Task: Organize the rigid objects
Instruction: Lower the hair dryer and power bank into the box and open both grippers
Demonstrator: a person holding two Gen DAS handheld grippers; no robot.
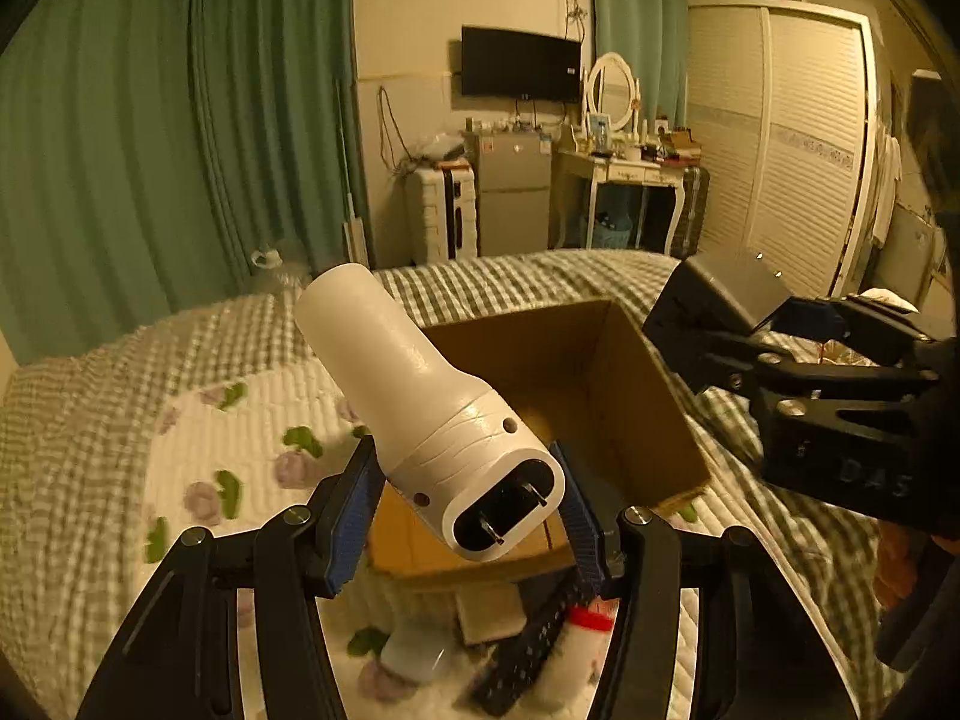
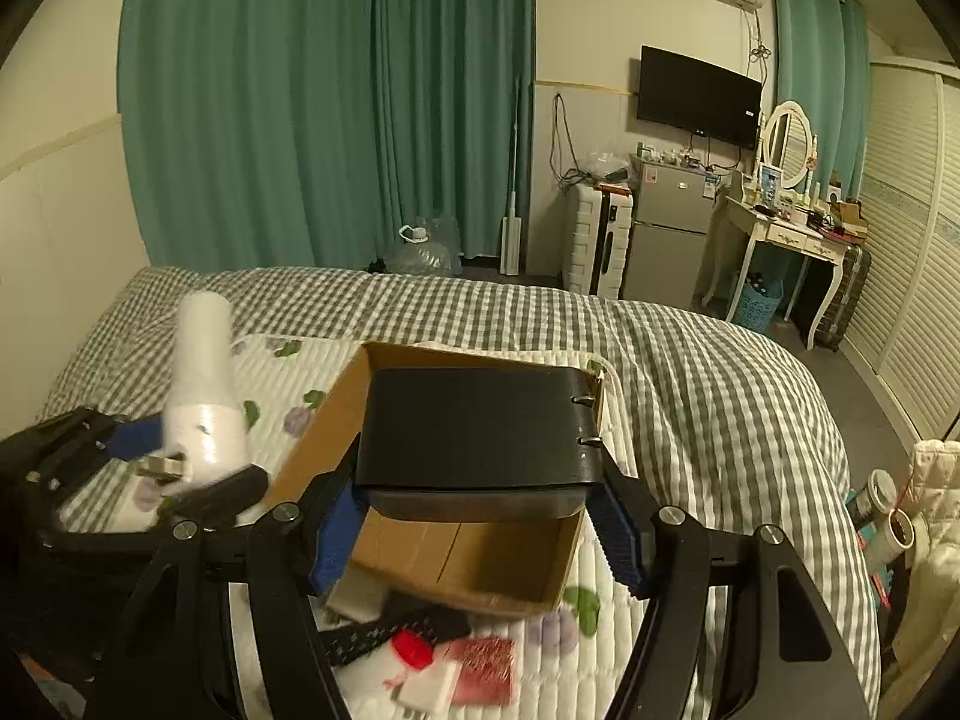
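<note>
My left gripper [image 1: 468, 498] is shut on a white cylindrical device with a two-prong plug end [image 1: 420, 402], held tilted above the near edge of an open cardboard box [image 1: 600, 360] on the bed. The device also shows in the right wrist view [image 2: 201, 384], to the left of the box. My right gripper [image 2: 480, 510] is shut on a black ring binder case [image 2: 480, 426] and holds it over the box [image 2: 480, 564]. The right gripper and its case show at the right of the left wrist view [image 1: 720, 294].
Loose items lie on the floral quilt before the box: a dark patterned strap [image 2: 390, 630], a red-capped white bottle [image 2: 414, 651], a reddish packet [image 2: 486, 669] and a small white object [image 1: 414, 651]. A checked bedspread [image 2: 690, 372] surrounds the box. Cups [image 2: 888, 510] stand at the bed's right.
</note>
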